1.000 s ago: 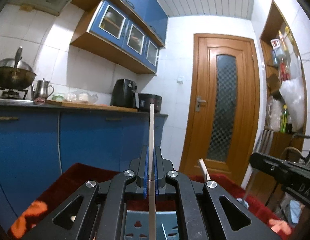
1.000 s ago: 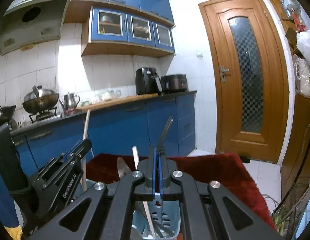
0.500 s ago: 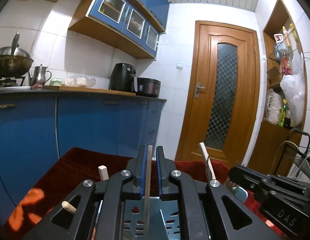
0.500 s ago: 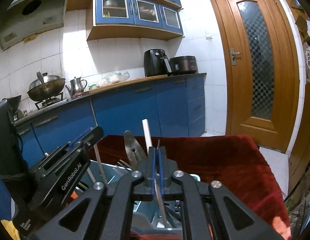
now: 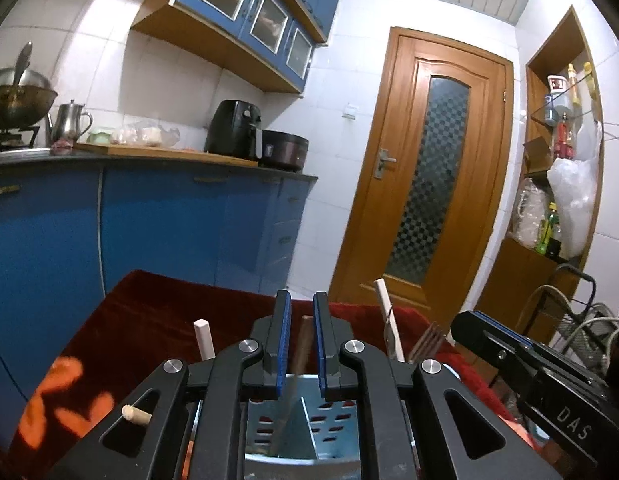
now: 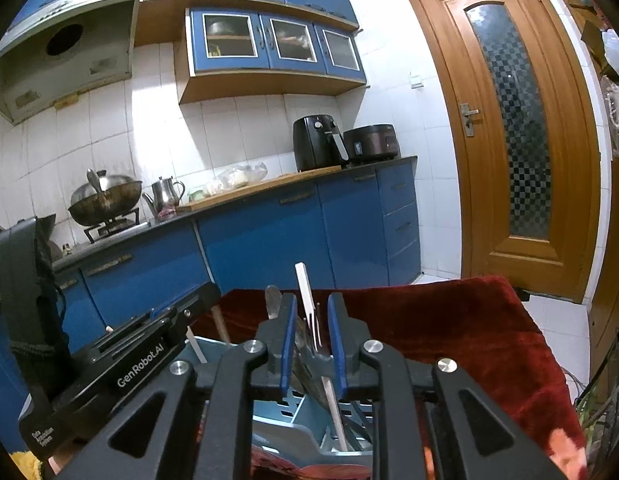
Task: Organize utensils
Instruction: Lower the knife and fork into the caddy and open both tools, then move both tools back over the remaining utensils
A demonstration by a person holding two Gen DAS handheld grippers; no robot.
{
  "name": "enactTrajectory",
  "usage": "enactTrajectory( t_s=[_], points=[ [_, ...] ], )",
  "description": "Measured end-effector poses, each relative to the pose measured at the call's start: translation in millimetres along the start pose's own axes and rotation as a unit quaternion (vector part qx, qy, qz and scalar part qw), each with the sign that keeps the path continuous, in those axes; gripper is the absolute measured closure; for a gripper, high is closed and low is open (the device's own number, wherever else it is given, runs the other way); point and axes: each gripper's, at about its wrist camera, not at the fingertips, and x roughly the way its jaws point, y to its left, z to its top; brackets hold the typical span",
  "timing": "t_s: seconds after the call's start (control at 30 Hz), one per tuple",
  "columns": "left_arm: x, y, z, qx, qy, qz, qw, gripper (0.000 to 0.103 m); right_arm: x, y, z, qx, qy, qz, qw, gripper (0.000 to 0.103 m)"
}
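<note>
Utensils stand in the blue slotted holder [image 5: 309,432] on our red cloth [image 6: 449,320]. Our left gripper [image 5: 301,320] and right gripper [image 6: 312,320] have just been opening, pads clear of the handles between them. Only the left view shows a fork [image 5: 427,340].

Utensils [image 5: 299,356] upright in slotted blue-grey holder [image 5: 329,428]

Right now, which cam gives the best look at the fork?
The left wrist view. The fork stands tines-up in the utensil holder, clear of the left gripper. In the right wrist view the fork sits between the right gripper jaws, half hidden behind the white handle.
</note>
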Motion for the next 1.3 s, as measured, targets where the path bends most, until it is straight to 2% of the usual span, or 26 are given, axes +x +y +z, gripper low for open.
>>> enactTrajectory(
  t_s=[0.17, 0.43, 0.5, 0.57, 0.9, 1.3],
  points=[
    [-14, -3, 5, 0.001, 0.005, -0.013, 0.9999, 0.086, -14, 7, 3, 0.005, -0.008, 0.006, 1.000, 0.083],
    [-48, -8, 11, 0.010, 0.013, -0.022, 0.9996, 0.085, -41, 15, 0, 0.021, -0.006, 0.013, 1.000, 0.082],
    [-56, -9, 11, 0.014, 0.016, -0.020, 0.9996, 0.082, -49, 17, -1, 0.023, -0.006, 0.013, 1.000, 0.081],
    [-65, -11, 10, 0.021, 0.017, -0.014, 0.9995, 0.075, -56, 20, -3, 0.024, -0.004, 0.009, 1.000, 0.081],
    [-105, -15, 1, 0.034, 0.038, -0.007, 0.9987, 0.072, -95, 32, -14, 0.027, 0.004, -0.003, 1.000, 0.080],
    [-141, -7, -29, 0.035, 0.091, 0.015, 0.9951, 0.072, -128, 46, -44, 0.034, 0.027, -0.013, 0.999, 0.078]
  ],
)
